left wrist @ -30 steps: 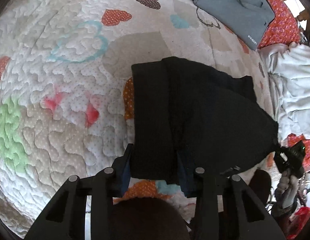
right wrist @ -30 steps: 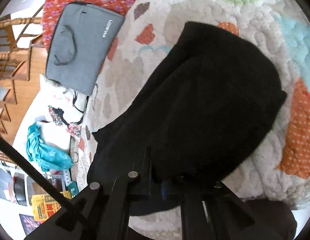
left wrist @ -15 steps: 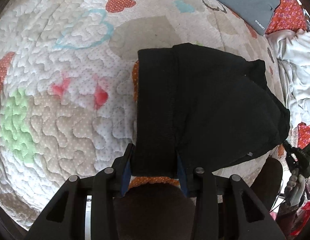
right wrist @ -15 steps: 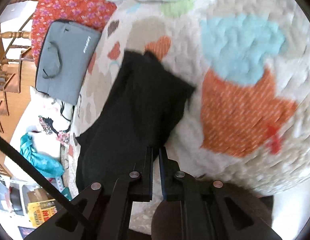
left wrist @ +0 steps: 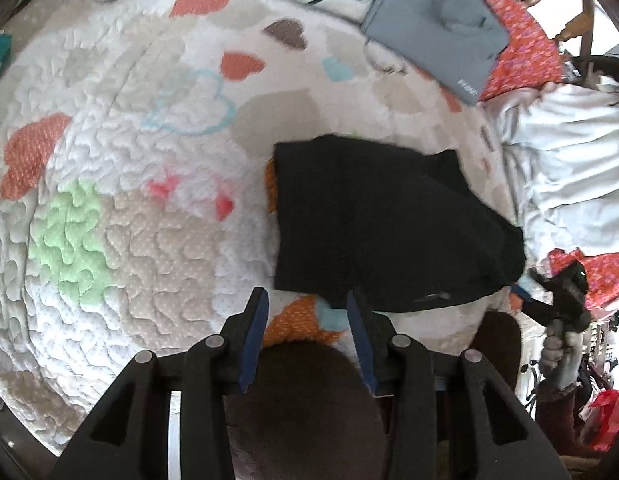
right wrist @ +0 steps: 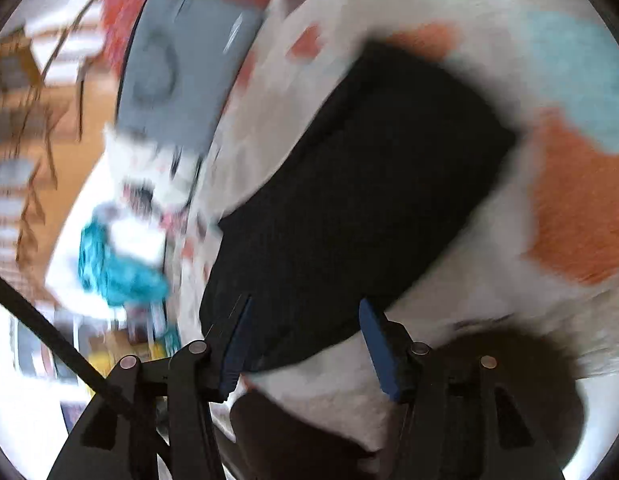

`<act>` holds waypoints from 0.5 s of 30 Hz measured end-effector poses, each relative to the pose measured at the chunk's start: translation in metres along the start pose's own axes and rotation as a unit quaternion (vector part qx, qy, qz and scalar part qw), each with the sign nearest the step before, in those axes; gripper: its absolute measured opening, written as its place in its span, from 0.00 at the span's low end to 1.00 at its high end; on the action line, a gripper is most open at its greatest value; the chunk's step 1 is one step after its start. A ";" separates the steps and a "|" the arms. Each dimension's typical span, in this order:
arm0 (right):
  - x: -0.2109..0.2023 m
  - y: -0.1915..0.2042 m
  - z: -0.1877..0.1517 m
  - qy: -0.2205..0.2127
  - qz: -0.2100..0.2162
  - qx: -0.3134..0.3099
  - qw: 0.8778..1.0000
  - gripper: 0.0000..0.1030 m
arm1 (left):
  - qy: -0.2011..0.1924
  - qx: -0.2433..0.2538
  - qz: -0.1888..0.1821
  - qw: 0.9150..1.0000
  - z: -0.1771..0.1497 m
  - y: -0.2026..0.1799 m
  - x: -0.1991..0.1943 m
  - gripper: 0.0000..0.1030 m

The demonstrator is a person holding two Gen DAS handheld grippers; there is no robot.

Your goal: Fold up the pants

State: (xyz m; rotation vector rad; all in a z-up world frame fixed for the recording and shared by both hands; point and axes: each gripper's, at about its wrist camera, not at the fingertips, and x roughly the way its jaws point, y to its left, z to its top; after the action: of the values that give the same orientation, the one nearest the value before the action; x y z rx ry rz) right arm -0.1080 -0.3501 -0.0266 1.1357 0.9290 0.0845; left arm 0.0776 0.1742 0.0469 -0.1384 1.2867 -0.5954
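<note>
Pants: black, folded into a compact bundle, lying on the quilted bed cover; near edge just ahead of both claws.
Left claw: released, jaws apart, nothing held, just short of the bundle's edge.
Right claw: released, empty; view motion-blurred.
Step, judged: fold looks about finished; tidy-up remains.
Doing it well: press layers flat, square the loose right-hand corner, avoid dragging the quilt.
Nearby: grey laptop sleeve, well apart.
</note>
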 end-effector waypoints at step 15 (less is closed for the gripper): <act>0.123 0.110 -0.047 0.063 -0.212 -0.382 0.897 0.02 | 0.006 0.049 -0.031 0.998 0.000 -0.070 0.039 0.46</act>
State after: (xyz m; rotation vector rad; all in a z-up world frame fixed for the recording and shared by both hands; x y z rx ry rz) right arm -0.0192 -0.2038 -0.0159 0.1889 1.1012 0.1517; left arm 0.0595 0.0962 0.0426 -0.0933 1.2665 -0.7115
